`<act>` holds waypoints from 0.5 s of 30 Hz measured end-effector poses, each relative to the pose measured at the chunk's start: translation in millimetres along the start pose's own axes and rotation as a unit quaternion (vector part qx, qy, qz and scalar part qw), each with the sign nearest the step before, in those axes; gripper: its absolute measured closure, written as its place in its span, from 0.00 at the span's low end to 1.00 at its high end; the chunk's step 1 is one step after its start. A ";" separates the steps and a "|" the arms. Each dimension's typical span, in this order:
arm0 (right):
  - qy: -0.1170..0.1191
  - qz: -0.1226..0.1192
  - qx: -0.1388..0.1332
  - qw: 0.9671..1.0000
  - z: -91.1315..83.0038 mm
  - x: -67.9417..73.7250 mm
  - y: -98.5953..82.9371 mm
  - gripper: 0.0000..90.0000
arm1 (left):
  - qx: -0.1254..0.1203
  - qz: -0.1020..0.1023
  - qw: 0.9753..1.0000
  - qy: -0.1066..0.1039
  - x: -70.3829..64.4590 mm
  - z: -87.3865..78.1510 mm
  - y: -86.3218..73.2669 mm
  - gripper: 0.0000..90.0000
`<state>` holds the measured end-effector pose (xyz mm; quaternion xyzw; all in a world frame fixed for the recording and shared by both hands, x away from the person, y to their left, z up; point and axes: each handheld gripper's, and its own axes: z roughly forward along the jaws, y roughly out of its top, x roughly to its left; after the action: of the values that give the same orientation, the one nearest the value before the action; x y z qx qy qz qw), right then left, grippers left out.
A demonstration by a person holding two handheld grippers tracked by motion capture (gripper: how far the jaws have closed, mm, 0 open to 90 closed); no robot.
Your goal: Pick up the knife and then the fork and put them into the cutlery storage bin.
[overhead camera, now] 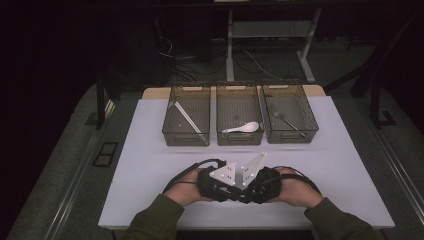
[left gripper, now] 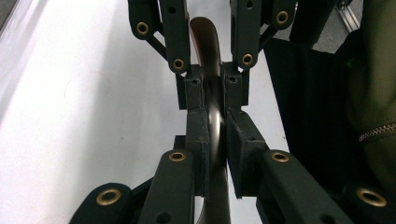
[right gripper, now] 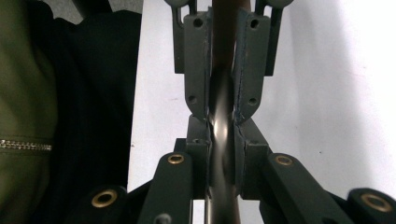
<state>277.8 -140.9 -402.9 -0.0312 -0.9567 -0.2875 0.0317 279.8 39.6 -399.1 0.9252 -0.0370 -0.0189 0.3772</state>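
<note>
High view is showing both hands meeting nose to nose at the near-centre of the white table, left gripper and right gripper touching, w/ three clear bins farther back. Left gripper view is showing a dark brown glossy utensil, curved and narrow, seen edge-on, running between both pairs of jaws, which are sitting nearly closed and pinching it. Right gripper view is showing the same utensil, smooth w/ a pale sheen, clamped from both ends just above the table.
</note>
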 end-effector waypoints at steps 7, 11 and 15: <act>-0.007 0.017 -0.006 1.000 -5.2 -4.5 -5.8 0.88 | -0.057 -0.036 0.997 0.028 4.7 -20.5 -8.0 0.71; -0.025 0.017 -0.011 0.999 -12.9 -10.8 -12.7 0.88 | -0.083 -0.070 0.993 0.047 5.3 -38.0 -21.7 0.64; -0.040 0.039 -0.028 0.998 -25.3 -15.4 -20.2 0.88 | -0.098 -0.104 0.986 0.090 3.1 -53.4 -39.6 0.56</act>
<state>292.7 -172.4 -394.1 -0.0811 -0.9468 -0.3113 0.0041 288.4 104.7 -388.6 0.8806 0.0957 0.0220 0.4636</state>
